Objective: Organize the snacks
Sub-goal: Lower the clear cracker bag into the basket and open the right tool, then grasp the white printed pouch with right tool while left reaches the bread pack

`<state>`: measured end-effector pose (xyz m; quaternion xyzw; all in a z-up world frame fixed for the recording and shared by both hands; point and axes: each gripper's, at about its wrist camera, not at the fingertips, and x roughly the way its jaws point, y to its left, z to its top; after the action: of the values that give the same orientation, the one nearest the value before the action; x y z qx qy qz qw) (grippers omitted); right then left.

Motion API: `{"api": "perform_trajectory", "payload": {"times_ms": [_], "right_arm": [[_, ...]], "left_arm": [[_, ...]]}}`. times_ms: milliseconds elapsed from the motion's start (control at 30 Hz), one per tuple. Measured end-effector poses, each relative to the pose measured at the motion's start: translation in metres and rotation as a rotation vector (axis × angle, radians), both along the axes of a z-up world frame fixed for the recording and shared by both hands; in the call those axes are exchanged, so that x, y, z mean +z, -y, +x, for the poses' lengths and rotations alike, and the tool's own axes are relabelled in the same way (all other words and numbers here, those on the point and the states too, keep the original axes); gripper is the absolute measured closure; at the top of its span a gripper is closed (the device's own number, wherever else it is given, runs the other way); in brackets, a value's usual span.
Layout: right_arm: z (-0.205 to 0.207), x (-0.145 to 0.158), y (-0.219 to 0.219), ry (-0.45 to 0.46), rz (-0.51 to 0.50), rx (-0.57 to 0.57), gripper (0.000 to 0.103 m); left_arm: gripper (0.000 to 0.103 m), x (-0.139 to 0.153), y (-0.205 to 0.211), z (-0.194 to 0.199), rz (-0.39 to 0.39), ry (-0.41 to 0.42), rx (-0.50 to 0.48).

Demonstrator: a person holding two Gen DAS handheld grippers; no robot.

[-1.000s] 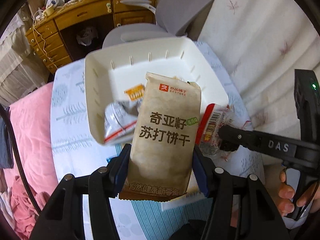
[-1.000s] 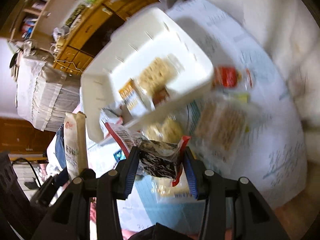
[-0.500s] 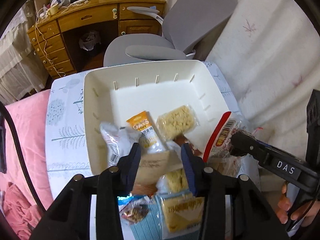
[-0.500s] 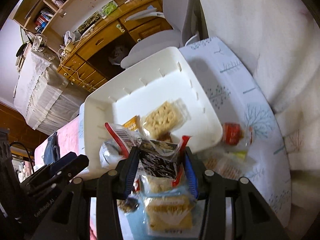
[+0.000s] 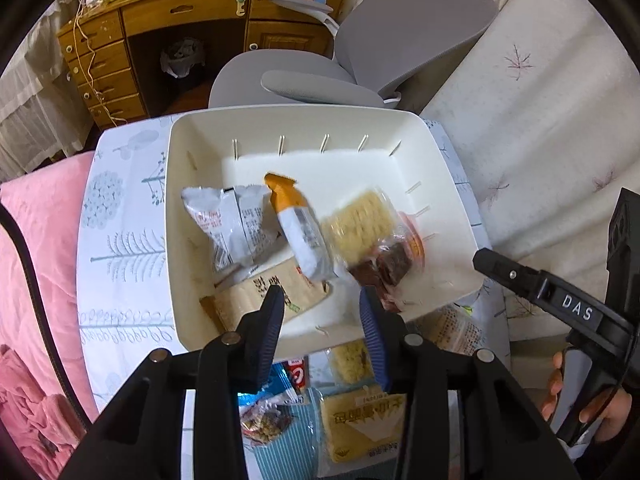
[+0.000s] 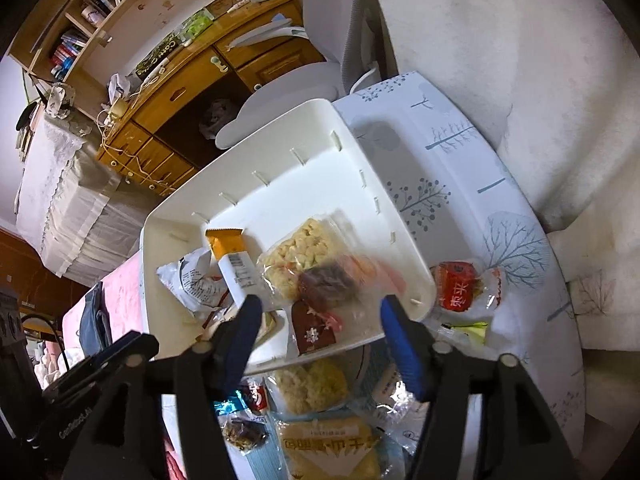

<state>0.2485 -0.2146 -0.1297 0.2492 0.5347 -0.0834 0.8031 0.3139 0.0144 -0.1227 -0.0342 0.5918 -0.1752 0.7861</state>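
Observation:
A white bin (image 5: 304, 120) (image 6: 280, 128) stands on the small table. In it lie a beige cracker packet (image 5: 256, 292), a grey packet (image 5: 228, 224), an orange-and-white bar (image 5: 300, 228) (image 6: 236, 268), a clear-wrapped noodle cake (image 5: 360, 224) (image 6: 304, 248) and a dark red-trimmed snack (image 5: 384, 268) (image 6: 328, 284), blurred. My left gripper (image 5: 322, 332) is open and empty over the bin's near edge. My right gripper (image 6: 320, 344) is open and empty above the bin's near right corner.
Loose snacks lie in front of the bin: a yellow packet (image 5: 360, 420) (image 6: 328, 444), a noodle cake (image 6: 308, 384), a small nut pack (image 5: 264, 424). A red-wrapped snack (image 6: 460, 286) lies right of the bin. A grey chair (image 5: 320, 76) and wooden desk (image 5: 160, 20) stand behind.
Both grippers opened. The beige cracker packet left my left gripper and lies in the bin; the dark snack left my right gripper and is dropping into the bin.

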Motion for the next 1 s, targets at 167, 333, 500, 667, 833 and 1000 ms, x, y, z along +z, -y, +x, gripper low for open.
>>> {"api": "perform_trajectory", "payload": {"times_ms": [167, 333, 500, 667, 833, 1000], "right_arm": [[-0.009, 0.005, 0.007, 0.01, 0.002, -0.014, 0.039], [-0.025, 0.01, 0.014, 0.022, 0.004, -0.005, 0.038], [-0.043, 0.013, 0.021, 0.022, 0.018, 0.008, 0.035], [-0.058, 0.017, 0.028, 0.029, 0.025, 0.046, 0.032], [-0.072, 0.013, 0.039, -0.001, 0.078, 0.077, 0.03], [-0.082, 0.006, 0.05, -0.036, 0.114, 0.106, 0.026]], "left_arm": [[0.064, -0.002, -0.001, -0.015, -0.003, -0.024, 0.014], [0.059, -0.001, 0.002, -0.035, 0.006, -0.039, 0.032], [0.05, 0.005, 0.006, -0.06, 0.015, -0.036, 0.057], [0.032, 0.011, 0.012, -0.083, 0.048, -0.033, 0.108], [0.021, 0.01, 0.017, -0.104, 0.069, -0.046, 0.158], [0.015, 0.001, 0.022, -0.126, 0.077, -0.074, 0.211]]}}
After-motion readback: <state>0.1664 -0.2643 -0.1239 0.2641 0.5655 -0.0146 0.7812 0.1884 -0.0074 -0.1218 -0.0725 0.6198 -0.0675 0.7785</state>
